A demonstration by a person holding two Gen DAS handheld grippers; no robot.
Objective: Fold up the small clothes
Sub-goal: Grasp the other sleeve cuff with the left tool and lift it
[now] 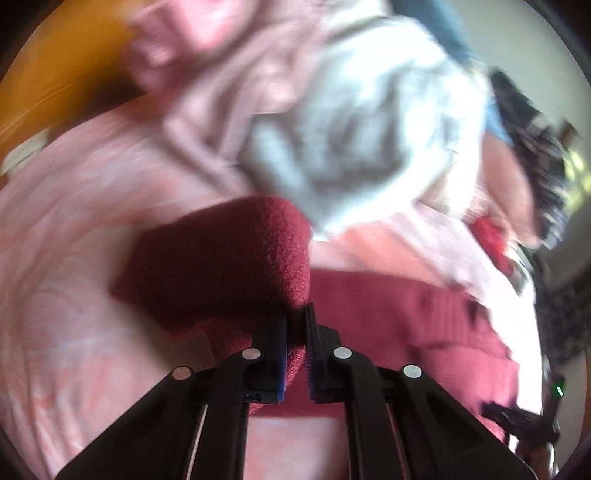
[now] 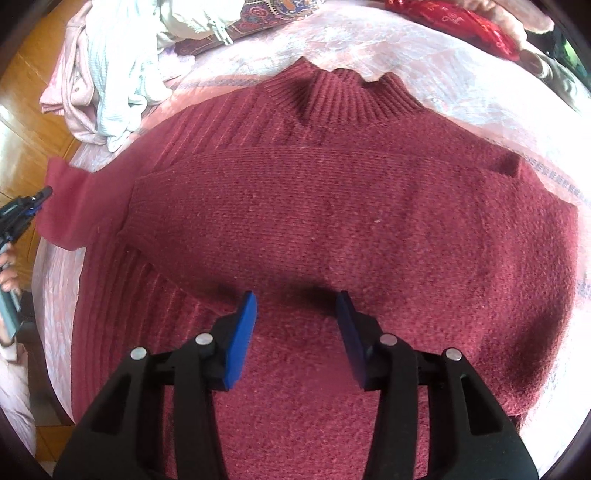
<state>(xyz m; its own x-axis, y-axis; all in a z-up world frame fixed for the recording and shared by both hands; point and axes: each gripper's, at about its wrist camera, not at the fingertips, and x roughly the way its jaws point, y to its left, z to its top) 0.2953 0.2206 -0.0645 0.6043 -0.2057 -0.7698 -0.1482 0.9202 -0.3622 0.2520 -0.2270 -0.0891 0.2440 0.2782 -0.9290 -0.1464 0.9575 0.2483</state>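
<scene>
A dark red knit sweater (image 2: 332, 206) lies flat on a pink quilted bed (image 2: 424, 62), collar (image 2: 354, 96) at the far side. One sleeve is folded across its chest. The other sleeve (image 2: 70, 206) sticks out left. My left gripper (image 1: 297, 321) is shut on that sleeve's cuff (image 1: 229, 258) and holds it lifted; it also shows in the right wrist view (image 2: 44, 194) at the left edge. My right gripper (image 2: 297, 295) is open and empty, just above the sweater's lower body.
A heap of pink and white clothes (image 2: 107, 74) lies at the bed's far left, seen blurred as a grey-white garment (image 1: 362, 125) in the left wrist view. A patterned cloth (image 2: 266, 14) and a red fabric item (image 2: 461, 26) lie at the far edge. Wooden floor (image 2: 22, 110) is left.
</scene>
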